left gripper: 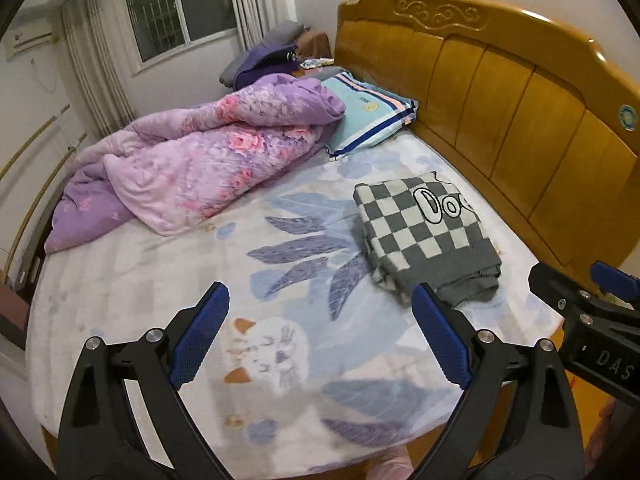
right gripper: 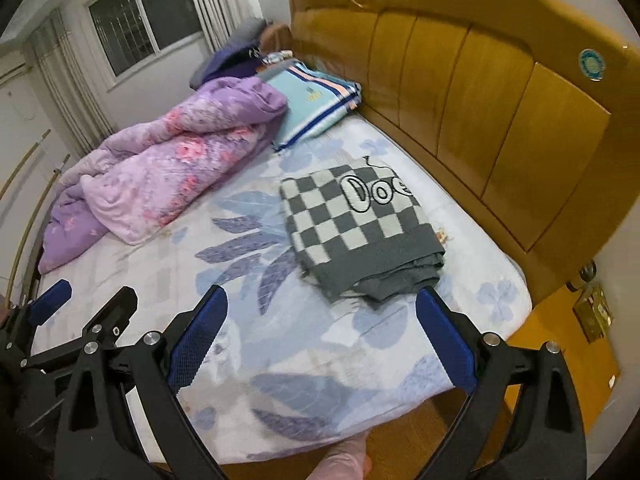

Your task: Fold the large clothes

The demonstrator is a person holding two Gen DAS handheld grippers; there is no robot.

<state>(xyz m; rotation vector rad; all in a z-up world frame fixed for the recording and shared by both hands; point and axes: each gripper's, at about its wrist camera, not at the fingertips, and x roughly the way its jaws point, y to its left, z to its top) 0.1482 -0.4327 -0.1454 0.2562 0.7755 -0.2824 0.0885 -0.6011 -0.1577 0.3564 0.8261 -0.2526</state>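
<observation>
A grey and white checkered sweater (left gripper: 426, 232) lies folded into a compact rectangle on the bed sheet (left gripper: 160, 280), near the wooden headboard (left gripper: 500, 92). It also shows in the right wrist view (right gripper: 356, 228). My left gripper (left gripper: 320, 332) is open and empty, above the sheet, short of the sweater. My right gripper (right gripper: 322, 340) is open and empty, just in front of the sweater's near edge. The right gripper also shows at the right edge of the left wrist view (left gripper: 592, 304); the left gripper shows at the left of the right wrist view (right gripper: 80, 312).
A bunched purple floral quilt (left gripper: 192, 160) lies across the far side of the bed. A striped blue pillow (left gripper: 368, 116) rests against the headboard (right gripper: 480, 100). A wooden nightstand (right gripper: 572, 344) stands right of the bed. A window (left gripper: 180, 4) is on the far wall.
</observation>
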